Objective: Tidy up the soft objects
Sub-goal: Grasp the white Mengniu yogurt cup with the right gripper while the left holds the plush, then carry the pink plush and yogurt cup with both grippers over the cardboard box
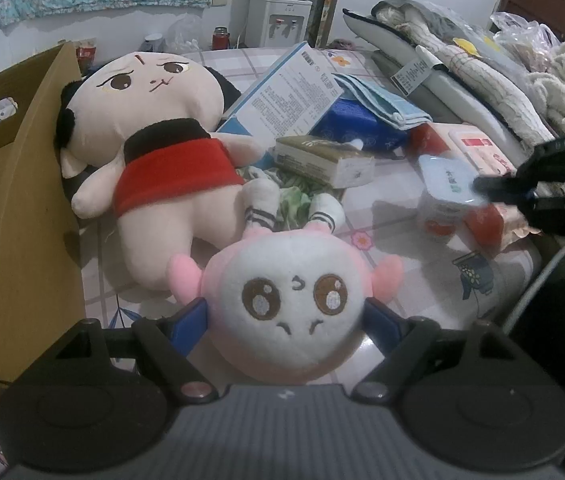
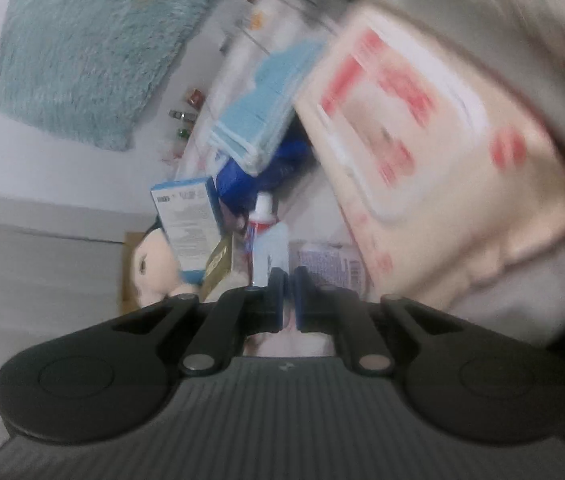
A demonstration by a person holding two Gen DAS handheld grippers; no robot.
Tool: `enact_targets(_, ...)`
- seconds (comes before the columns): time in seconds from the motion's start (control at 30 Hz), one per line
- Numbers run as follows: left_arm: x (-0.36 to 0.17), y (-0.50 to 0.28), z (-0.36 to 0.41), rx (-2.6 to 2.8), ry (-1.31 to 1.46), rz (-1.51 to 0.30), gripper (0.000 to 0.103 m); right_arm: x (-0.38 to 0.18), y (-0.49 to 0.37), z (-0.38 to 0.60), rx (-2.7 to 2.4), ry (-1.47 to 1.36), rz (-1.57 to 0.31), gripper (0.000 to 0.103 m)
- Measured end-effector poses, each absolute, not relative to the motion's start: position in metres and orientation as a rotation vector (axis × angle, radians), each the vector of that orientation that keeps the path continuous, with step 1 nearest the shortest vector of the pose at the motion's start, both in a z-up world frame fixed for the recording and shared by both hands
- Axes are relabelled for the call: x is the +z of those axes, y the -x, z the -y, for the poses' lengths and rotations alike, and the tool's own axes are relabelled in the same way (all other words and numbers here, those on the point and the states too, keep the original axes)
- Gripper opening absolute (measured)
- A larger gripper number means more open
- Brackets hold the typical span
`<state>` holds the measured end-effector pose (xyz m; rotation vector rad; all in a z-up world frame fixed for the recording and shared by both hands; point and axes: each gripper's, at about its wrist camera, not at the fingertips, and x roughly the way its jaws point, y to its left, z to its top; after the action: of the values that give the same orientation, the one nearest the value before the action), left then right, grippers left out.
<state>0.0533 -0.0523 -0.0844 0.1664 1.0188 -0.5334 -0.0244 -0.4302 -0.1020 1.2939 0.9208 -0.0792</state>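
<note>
The left gripper clamps a pink plush toy by its round head, above the table, near the big doll lying beside the cardboard box. The right gripper has its fingers nearly together, pinching something I cannot make out.

two plush toys: one pink-and-white round plush, one big doll in red top. one cardboard box. two grippers: left gripper, right gripper.

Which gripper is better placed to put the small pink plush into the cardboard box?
Left. Its jaws already flank the pink plush, and the cardboard box stands open just to its left. The right gripper is nearly shut among the tissue packs.
</note>
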Motion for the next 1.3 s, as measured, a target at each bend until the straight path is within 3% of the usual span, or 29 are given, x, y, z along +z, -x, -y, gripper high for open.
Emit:
enact_targets(0.1,-0.084,-0.053,0.054,-0.531,-0.171,-1.018,0.084,-0.118,0.027,0.421,-0.035,-1.389,-0.945,0.004)
enact_targets(0.17,-0.084,-0.053,0.054,-0.530,-0.175,-1.016,0.084,-0.120,0.026,0.414,-0.025,-1.377,-0.957,0.014)
enact_targets(0.27,-0.084,-0.052,0.056,-0.529,-0.184,-1.014,0.084,-0.089,0.020,0.400,-0.082,-1.086,-0.972,0.031)
enact_targets(0.33,-0.084,-0.052,0.056,-0.530,-0.185,-1.015,0.085,-0.066,0.017,0.392,-0.105,-0.881,-0.950,0.063)
enact_targets(0.4,-0.084,-0.052,0.055,-0.532,-0.184,-1.017,0.085,-0.043,0.013,0.380,-0.086,-0.696,-0.908,0.078)
enact_targets(0.53,-0.084,-0.052,0.056,-0.535,-0.188,-1.015,0.085,-0.024,-0.010,0.341,0.011,-0.360,-0.922,0.095)
enact_targets(0.8,-0.084,-0.053,0.057,-0.542,-0.201,-1.026,0.087,-0.054,-0.061,0.295,0.147,0.059,-1.070,0.097)
enact_targets(0.87,-0.084,-0.054,0.059,-0.544,-0.206,-1.026,0.088,-0.060,-0.066,0.297,0.155,0.037,-1.093,0.093)
enact_targets(0.93,-0.085,-0.055,0.060,-0.546,-0.214,-1.026,0.088,-0.062,-0.070,0.300,0.161,-0.004,-1.109,0.071)
enact_targets(0.97,-0.086,-0.056,0.061,-0.548,-0.219,-1.026,0.089,-0.062,-0.071,0.300,0.173,-0.030,-1.113,0.067)
enact_targets(1.3,-0.085,-0.054,0.060,-0.548,-0.205,-0.988,0.079,-0.055,-0.052,0.306,0.109,-0.122,-1.069,0.063)
